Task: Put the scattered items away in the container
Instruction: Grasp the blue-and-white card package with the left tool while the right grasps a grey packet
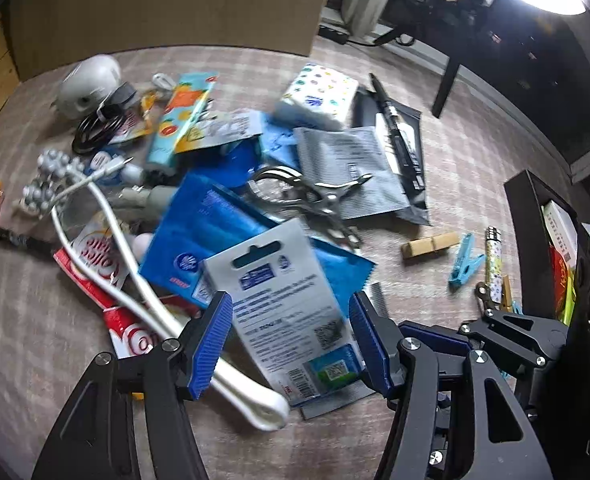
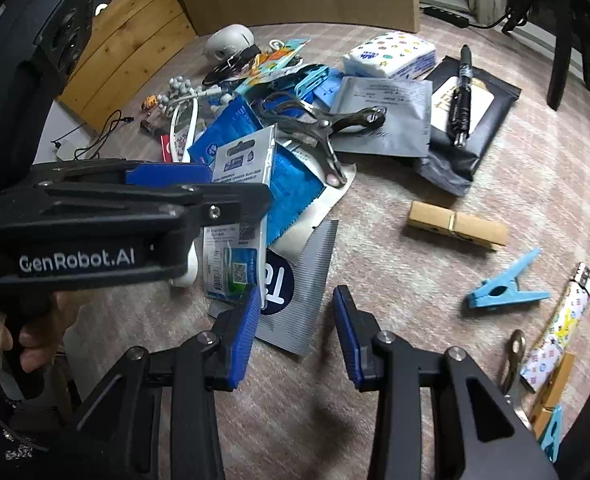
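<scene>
A grey blister card [image 1: 283,312] lies on top of a heap of blue sachets [image 1: 199,236] on the carpet. My left gripper [image 1: 291,344] straddles that card with its blue pads open, one at each long edge; I cannot tell whether they touch it. From the right wrist view the left gripper [image 2: 239,184] crosses in front of the card [image 2: 243,160]. My right gripper [image 2: 299,332] is open just above a grey striped sachet [image 2: 303,280], whose corner lies between its pads. The black container [image 1: 531,240] stands at the right with packets inside.
Around the heap lie metal pliers [image 2: 319,128], a tissue pack [image 2: 391,56], a pen on a black pouch [image 2: 461,96], a wooden peg [image 2: 455,228], a blue peg [image 2: 507,288], a patterned tube [image 2: 559,320] and a white cable [image 1: 107,248]. A cardboard box [image 1: 167,4] stands behind.
</scene>
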Demonstrator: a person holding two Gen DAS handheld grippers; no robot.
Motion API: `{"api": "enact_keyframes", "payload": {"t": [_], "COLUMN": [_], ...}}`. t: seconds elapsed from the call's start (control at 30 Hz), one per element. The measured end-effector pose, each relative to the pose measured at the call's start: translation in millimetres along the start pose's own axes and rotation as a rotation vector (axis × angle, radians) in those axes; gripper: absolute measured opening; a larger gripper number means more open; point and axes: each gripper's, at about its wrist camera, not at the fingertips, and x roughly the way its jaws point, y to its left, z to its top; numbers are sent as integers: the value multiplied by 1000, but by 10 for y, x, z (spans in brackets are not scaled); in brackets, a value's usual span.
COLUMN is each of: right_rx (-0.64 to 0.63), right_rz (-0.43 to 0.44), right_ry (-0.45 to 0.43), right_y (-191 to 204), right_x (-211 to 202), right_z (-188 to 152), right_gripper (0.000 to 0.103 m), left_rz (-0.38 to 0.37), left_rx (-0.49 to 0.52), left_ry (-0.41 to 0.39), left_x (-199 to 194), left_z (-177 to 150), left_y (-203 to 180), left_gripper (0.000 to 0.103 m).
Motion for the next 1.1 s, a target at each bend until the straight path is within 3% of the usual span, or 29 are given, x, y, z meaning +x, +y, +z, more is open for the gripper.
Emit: {"api": "enact_keyframes", "payload": {"t": [0.27, 0.33, 0.5, 0.7, 1.1], "right_rx": [8, 14, 20, 4, 32], "right_rz": [-10, -12, -15, -26, -34], "right_ry": [0, 5, -1, -4, -57], "right_y": [-42, -50, -57, -6, -119], "right_x": [-1, 7, 9, 6, -295], "right_z": [-10, -17, -33, -71, -166], "right_gripper": [17, 8, 8, 5, 1], "left_rz": [34, 28, -8, 54, -11], "left_rx": [25, 19, -25, 24, -2], "left_ry": [0, 3, 27, 0, -59], "left_x": [60, 79, 83, 140, -177], "left_z": [-32, -34, -16, -48, -97], "left_y": [-38, -40, -48, -174, 3], "left_gripper": [59, 59, 62, 61, 53]}}
